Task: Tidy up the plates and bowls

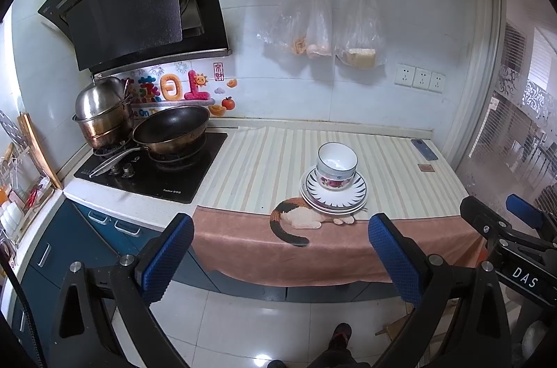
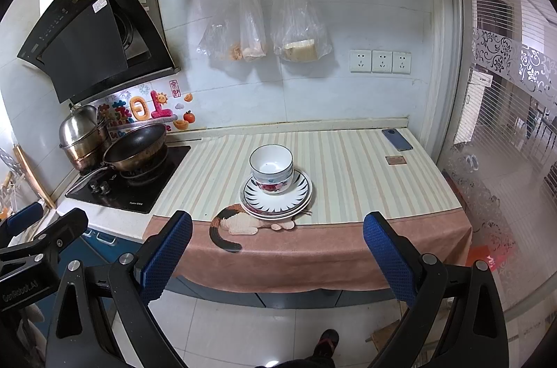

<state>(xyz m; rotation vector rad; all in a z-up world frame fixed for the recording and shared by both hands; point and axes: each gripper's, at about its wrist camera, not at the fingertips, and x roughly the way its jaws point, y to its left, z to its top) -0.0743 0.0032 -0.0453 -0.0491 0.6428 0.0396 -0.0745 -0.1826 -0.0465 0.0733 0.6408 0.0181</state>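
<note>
Both grippers are hanging back off the counter edge, over the floor tiles. Left gripper is sitting w/ fingers spread wide, blue pads facing each other, nothing btwn them. Right gripper is showing the same: fingers wide apart, holding nothing. In the left wrist view the right gripper's black frame is poking in at the right edge; in the right wrist view the left one is showing at lower left.

The stack is sitting mid-counter on the striped mat, near its front edge: bowls nested, white w/ a dark rim, floral band on the lower one, upright, resting on the plates. Plates are stacked flat, top one w/ a dark ray pattern round the rim. Can't tell the exact plate count, looks like 2–3. The stack's front rim is just overlapping the cat picture on the pink towel that's hanging over the counter front.

Off to the left, a wok is sitting on the hob w/ a steel steamer pot behind it. A phone is lying at the back right of the mat, well apart from the stack. Plastic bags are hanging on the wall rail.
</note>
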